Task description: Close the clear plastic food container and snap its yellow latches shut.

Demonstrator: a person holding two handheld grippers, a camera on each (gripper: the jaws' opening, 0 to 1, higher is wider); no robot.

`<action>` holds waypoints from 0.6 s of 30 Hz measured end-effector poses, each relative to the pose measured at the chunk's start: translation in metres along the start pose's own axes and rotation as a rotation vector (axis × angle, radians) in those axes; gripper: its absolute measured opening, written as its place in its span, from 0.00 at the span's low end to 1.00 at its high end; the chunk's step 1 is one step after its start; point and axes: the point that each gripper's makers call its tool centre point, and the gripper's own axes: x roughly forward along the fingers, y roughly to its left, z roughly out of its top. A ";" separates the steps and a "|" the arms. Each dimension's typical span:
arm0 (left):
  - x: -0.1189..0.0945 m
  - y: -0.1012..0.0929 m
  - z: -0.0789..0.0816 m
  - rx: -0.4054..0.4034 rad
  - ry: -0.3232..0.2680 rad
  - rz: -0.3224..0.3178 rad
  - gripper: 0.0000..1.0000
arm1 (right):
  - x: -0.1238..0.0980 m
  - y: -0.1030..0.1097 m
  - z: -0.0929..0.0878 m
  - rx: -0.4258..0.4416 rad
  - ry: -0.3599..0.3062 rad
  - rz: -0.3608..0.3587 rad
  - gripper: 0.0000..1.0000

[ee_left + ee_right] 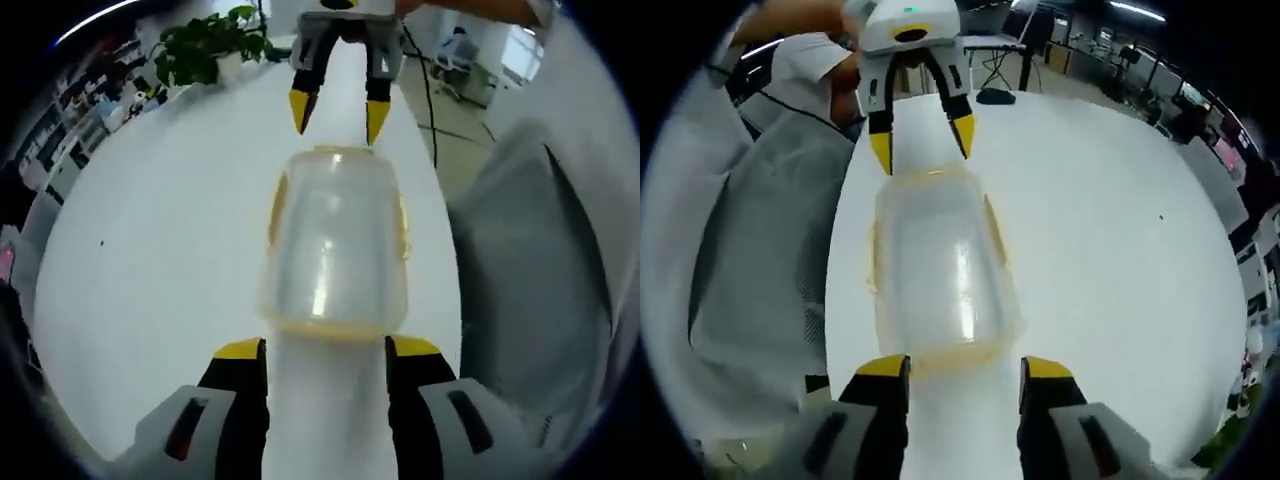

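A clear plastic food container point(335, 245) lies on the white table point(150, 260) with its lid resting on top. Yellow latches run along its sides point(277, 205) and its ends. My left gripper point(326, 350) is open, jaws straddling the near end of the container without touching it. At the far end my right gripper point(335, 112) hangs open, tips pointing down. In the right gripper view the container point(940, 275) sits between my open right gripper point(962, 368) and the open left gripper point(923, 145). Whether the latches point(995, 235) are snapped down, I cannot tell.
A person in a pale mesh garment point(530, 260) stands at the table's edge beside the container, and the garment point(760, 240) also appears in the right gripper view. A potted plant point(205, 45) and a dark object point(995, 97) sit at opposite far ends of the table.
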 end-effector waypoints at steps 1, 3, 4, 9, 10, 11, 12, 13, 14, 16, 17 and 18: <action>-0.001 0.000 0.000 -0.021 -0.007 0.001 0.43 | 0.000 0.000 0.002 0.008 -0.009 0.001 0.39; -0.002 0.003 -0.007 -0.066 0.024 0.016 0.40 | -0.002 0.004 0.006 0.010 -0.029 0.011 0.40; -0.001 0.003 -0.005 -0.063 0.010 0.018 0.40 | -0.001 0.005 0.006 0.021 -0.028 0.012 0.39; 0.001 -0.010 0.001 -0.270 -0.067 -0.023 0.48 | 0.000 0.004 0.007 0.147 -0.046 -0.037 0.37; 0.002 -0.009 0.001 -0.285 -0.069 -0.017 0.47 | 0.000 0.003 0.007 0.171 -0.050 -0.043 0.37; 0.002 -0.007 -0.001 -0.314 -0.064 -0.002 0.45 | 0.000 0.003 0.010 0.221 -0.079 -0.039 0.36; 0.003 -0.010 -0.002 -0.340 -0.063 -0.009 0.45 | -0.001 0.005 0.010 0.263 -0.088 -0.030 0.35; 0.004 -0.012 0.002 -0.364 -0.088 -0.016 0.46 | -0.001 0.004 0.011 0.318 -0.100 -0.030 0.33; 0.005 -0.010 0.003 -0.384 -0.093 -0.005 0.47 | 0.000 0.004 0.011 0.348 -0.107 -0.035 0.33; 0.006 -0.008 0.000 -0.470 -0.094 0.017 0.46 | 0.001 0.004 0.007 0.412 -0.093 -0.036 0.33; 0.008 -0.008 0.003 -0.521 -0.116 0.012 0.46 | 0.003 0.005 0.003 0.440 -0.071 -0.039 0.32; 0.008 -0.008 0.004 -0.538 -0.123 0.014 0.47 | 0.004 0.004 0.003 0.437 -0.076 -0.043 0.32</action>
